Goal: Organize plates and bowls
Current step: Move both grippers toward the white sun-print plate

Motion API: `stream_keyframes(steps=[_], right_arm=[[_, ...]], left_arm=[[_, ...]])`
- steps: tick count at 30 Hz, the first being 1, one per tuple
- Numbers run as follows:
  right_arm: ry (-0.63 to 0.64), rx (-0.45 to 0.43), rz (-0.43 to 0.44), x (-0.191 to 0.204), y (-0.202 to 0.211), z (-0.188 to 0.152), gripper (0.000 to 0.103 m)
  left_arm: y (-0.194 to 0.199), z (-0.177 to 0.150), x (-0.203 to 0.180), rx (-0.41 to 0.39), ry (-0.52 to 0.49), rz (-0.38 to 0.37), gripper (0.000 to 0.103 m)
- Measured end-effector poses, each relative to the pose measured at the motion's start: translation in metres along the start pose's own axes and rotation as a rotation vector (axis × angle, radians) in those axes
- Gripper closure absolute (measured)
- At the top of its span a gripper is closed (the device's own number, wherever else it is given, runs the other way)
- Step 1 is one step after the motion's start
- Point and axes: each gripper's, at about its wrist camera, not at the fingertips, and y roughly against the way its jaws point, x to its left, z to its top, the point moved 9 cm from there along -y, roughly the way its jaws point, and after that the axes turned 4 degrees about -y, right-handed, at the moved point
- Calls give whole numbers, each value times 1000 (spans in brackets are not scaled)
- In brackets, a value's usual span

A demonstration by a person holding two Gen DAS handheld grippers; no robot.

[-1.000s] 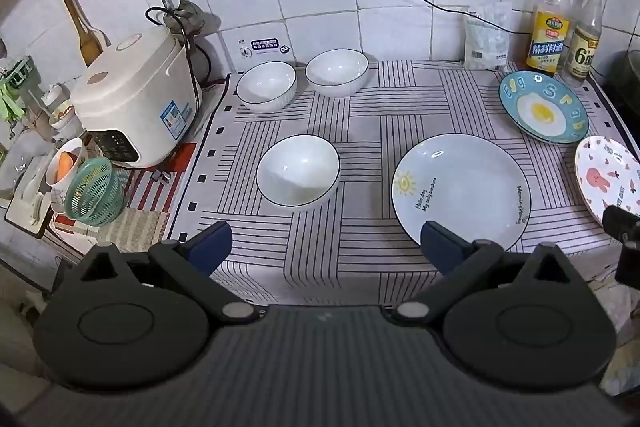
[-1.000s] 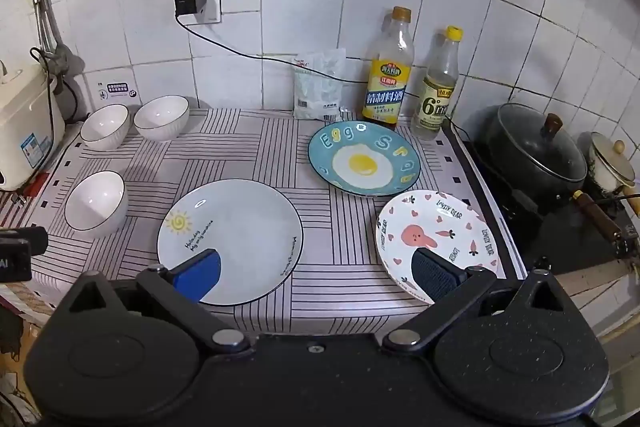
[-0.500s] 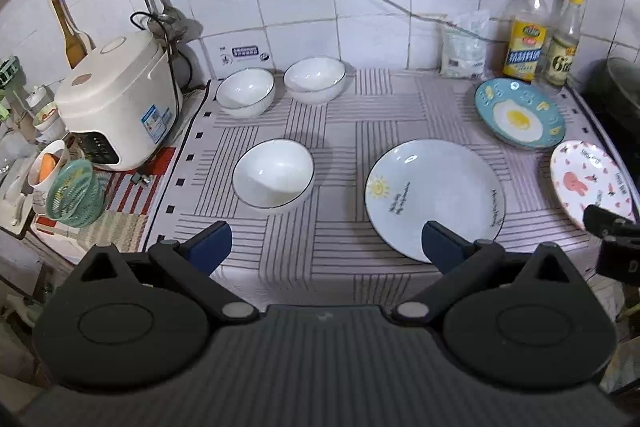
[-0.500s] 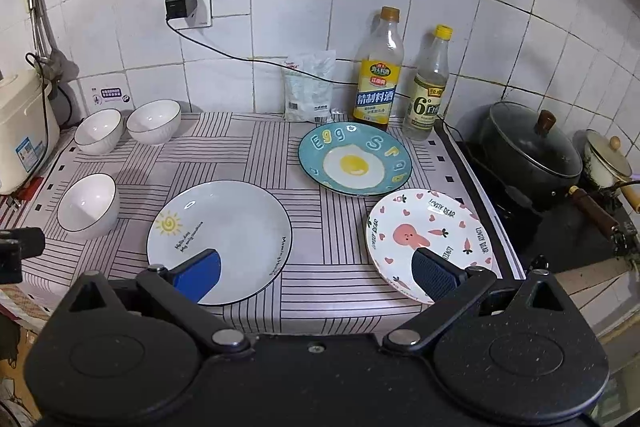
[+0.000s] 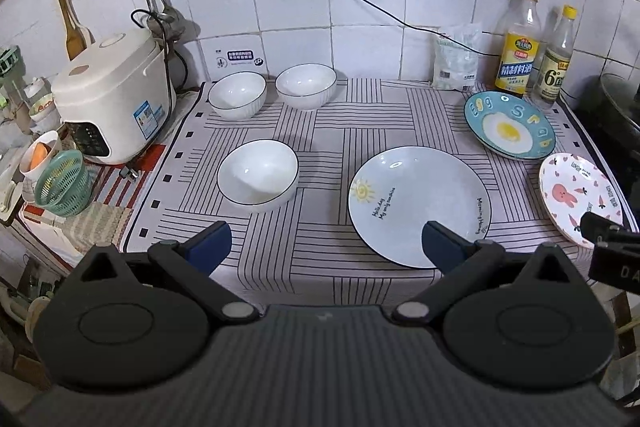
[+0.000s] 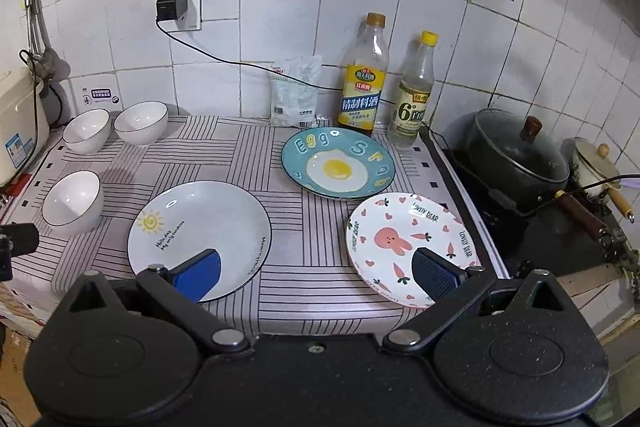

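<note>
Jaws, left gripper (image 5: 324, 243): spread wide, holding nothing, raised above the near edge of the tabletop (image 5: 328, 131).
Jaws, right gripper (image 6: 316, 267): spread wide, likewise holding nothing, hanging over the same near edge.

Landmark for all places below: sun plate (image 5: 418, 205), the largest, lying flat near the front edge.

- Near bowl (image 5: 258, 177): left of the sun plate, upright, standing alone.
- Two back bowls (image 5: 237, 95) (image 5: 306, 86): behind and left of the sun plate, side by side against the wall, almost touching.
- Egg plate (image 6: 338, 163): behind and right of the sun plate.
- Rabbit plate (image 6: 408, 247): right of the sun plate, at the front right corner, just in front of the egg plate.
- Rice cooker (image 5: 114, 95): far left of the sun plate, beyond the bowls.
- Two bottles (image 6: 364, 75) (image 6: 414, 89): behind the egg plate, by the wall.
- Black pot (image 6: 516, 155): right of the rabbit plate, off the cloth.

Nothing is stacked yet; judged step: choosing a first piece. Advice: nest the near bowl into a back bowl with the left gripper, pinching the rim on one wall. With the right gripper, take the rabbit plate by its overhanging front rim and set it on the sun plate, smaller on larger. Lower gently; glazed ware slips and chips. Keep clear of the bottles.
</note>
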Motion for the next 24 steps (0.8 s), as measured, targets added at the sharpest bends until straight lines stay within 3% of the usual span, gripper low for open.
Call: stream_keyframes(steps=[17, 24], right_arm=[[54, -68, -12, -7, 3, -13, 0], [40, -57, -10, -11, 3, -16, 0]], left_arm=[[5, -12, -19, -2, -17, -29, 0], [5, -14, -18, -4, -28, -14, 0]])
